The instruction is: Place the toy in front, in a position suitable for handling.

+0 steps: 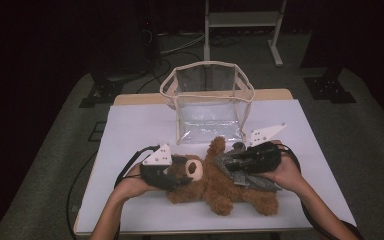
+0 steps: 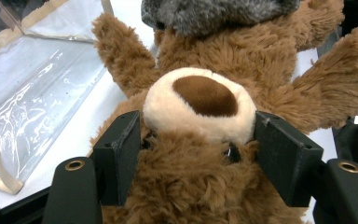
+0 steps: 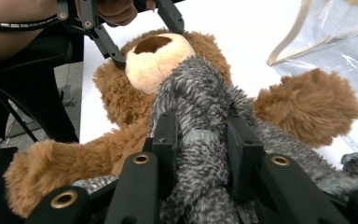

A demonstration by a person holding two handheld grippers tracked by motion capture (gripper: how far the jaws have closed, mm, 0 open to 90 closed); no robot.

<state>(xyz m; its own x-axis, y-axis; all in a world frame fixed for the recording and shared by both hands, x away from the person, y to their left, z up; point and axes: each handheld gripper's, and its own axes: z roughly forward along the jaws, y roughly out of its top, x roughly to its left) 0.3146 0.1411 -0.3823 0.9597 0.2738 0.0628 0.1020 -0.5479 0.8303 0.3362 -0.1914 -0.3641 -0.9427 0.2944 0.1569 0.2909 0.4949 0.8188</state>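
Observation:
A brown teddy bear (image 1: 220,189) lies on its back on the white table (image 1: 140,125), its head toward the left. My left gripper (image 1: 182,172) is shut on the bear's head (image 2: 198,100); its black fingers (image 2: 121,144) press in on both sides just behind the cream muzzle. A grey fuzzy garment (image 1: 252,179) lies across the bear's chest. My right gripper (image 3: 200,135) is shut on a bunched strip of that grey garment (image 3: 198,93), above the bear's belly. In the right gripper view the left gripper (image 3: 142,35) holds the head at the top.
A clear plastic bag (image 1: 207,100) with cream trim stands open-topped just behind the bear, its wall close to the raised paw (image 3: 307,105). A white frame (image 1: 242,20) stands on the floor beyond the table. Cables trail off the left table edge.

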